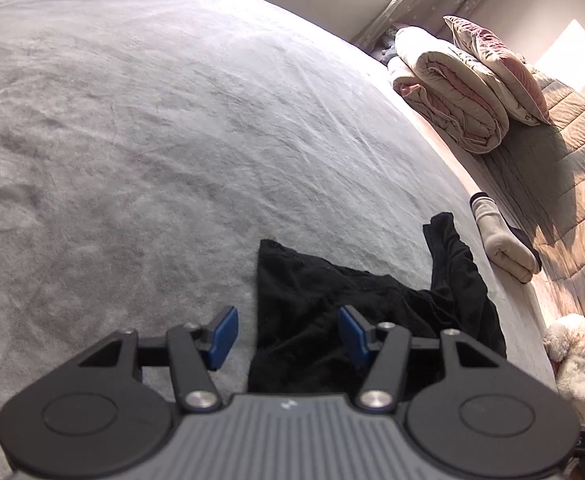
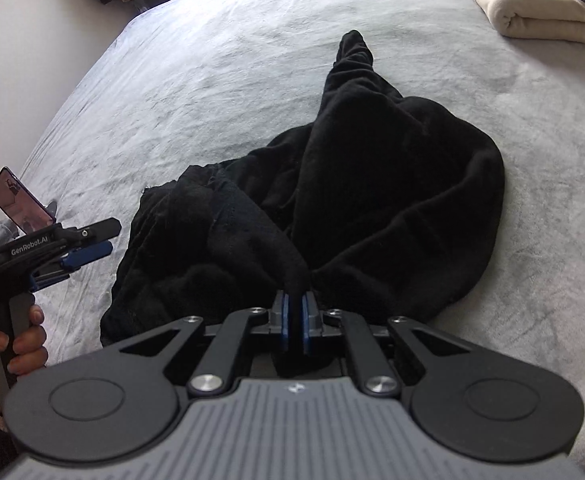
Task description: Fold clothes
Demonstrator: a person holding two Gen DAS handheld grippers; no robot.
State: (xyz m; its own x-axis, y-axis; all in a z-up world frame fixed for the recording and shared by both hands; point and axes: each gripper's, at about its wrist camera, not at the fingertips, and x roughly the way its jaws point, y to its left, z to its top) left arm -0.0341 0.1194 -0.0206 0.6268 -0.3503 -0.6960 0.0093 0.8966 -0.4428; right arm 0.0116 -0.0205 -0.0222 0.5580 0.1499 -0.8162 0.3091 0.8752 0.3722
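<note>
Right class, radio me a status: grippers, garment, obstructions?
Left gripper open, empty. Right gripper shut on black garment, bunched on bed. Folded cream garment far off, nothing blocking.

From the right wrist camera I read one piece of text: "GenRobot.AI" in white letters on the black body of the left gripper (image 2: 92, 240), which a hand (image 2: 8, 344) holds by its handle at the left edge. A phone (image 2: 22, 200) is mounted on top of that gripper; its screen shows a picture, but I can make out no words on it. A small pale logo mark sits on the grey ribbed housing of each gripper in its own wrist view, too small to read.
</note>
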